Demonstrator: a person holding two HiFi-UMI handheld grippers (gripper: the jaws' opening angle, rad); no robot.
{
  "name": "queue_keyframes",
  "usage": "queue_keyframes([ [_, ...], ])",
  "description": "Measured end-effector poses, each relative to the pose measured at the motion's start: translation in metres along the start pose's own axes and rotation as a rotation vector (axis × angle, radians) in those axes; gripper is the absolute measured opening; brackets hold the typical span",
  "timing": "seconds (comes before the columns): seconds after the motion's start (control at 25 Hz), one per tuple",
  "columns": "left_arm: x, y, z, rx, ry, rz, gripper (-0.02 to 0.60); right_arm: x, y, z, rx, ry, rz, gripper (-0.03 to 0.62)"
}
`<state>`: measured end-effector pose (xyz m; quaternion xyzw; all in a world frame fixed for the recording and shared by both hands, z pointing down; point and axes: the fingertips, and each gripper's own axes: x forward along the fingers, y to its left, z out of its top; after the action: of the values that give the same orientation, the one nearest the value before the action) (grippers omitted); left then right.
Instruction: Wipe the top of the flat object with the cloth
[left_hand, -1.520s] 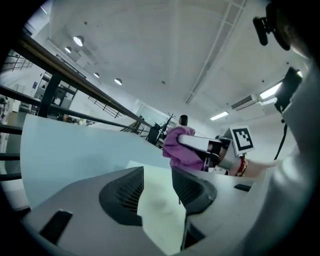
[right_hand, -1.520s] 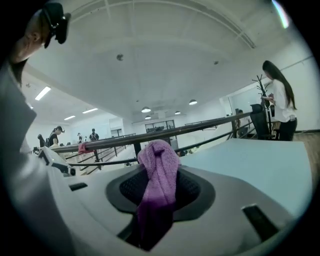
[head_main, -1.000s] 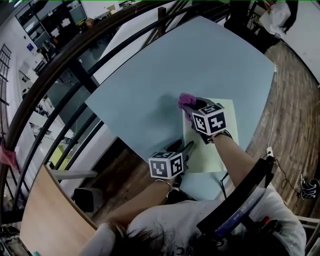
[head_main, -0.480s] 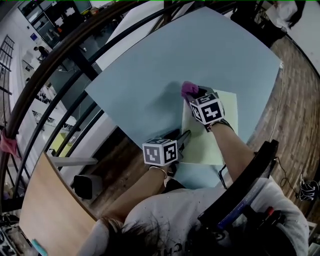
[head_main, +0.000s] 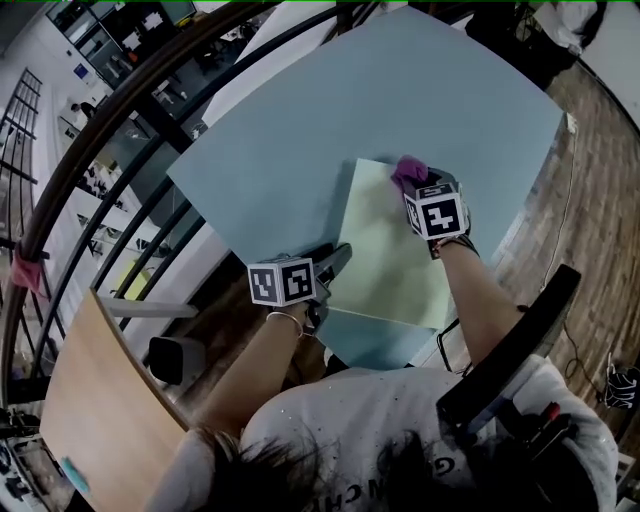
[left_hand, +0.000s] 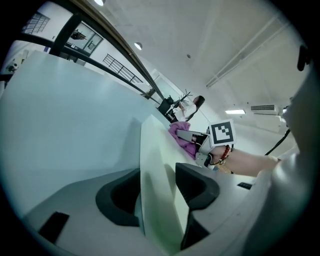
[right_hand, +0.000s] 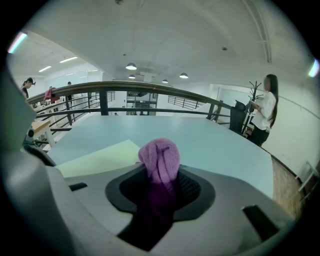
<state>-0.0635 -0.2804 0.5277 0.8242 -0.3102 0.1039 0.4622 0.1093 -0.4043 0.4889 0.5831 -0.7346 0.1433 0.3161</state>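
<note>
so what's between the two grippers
Only the bare green sheet, seen in the head view; the left gripper clamps its edge, the right gripper holds the purple cloth.

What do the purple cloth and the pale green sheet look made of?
Purple cloth: soft terry or microfibre, by its fuzzy, bunched folds. Pale green sheet: thin matte plastic or card, probably; it looks unbent where the left gripper clamps its edge.

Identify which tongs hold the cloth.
The right tongs, shut on the purple cloth; the left tongs instead clamp the pale green sheet.
</note>
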Motion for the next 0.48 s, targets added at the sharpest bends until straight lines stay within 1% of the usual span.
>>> queue_keyframes([
  [0.12, -0.005, 0.004, 0.006, -0.012, -0.009, 0.012, 0.218, -0.009, -0.018, -0.007, 0.0, -0.001, -0.023, 0.135],
  [0.28, -0.006, 0.011, 0.002, -0.095, -0.043, 0.029, 0.218, -0.013, -0.035, -0.022, 0.018, 0.003, -0.031, 0.133],
  [0.32, -0.006, 0.011, 0.001, -0.104, -0.053, 0.036, 0.218, -0.015, -0.039, -0.024, 0.02, 0.0, -0.031, 0.133],
  [0.48, -0.01, 0.011, -0.003, -0.097, -0.095, 0.072, 0.216, -0.022, -0.055, -0.035, 0.027, -0.018, -0.046, 0.133],
])
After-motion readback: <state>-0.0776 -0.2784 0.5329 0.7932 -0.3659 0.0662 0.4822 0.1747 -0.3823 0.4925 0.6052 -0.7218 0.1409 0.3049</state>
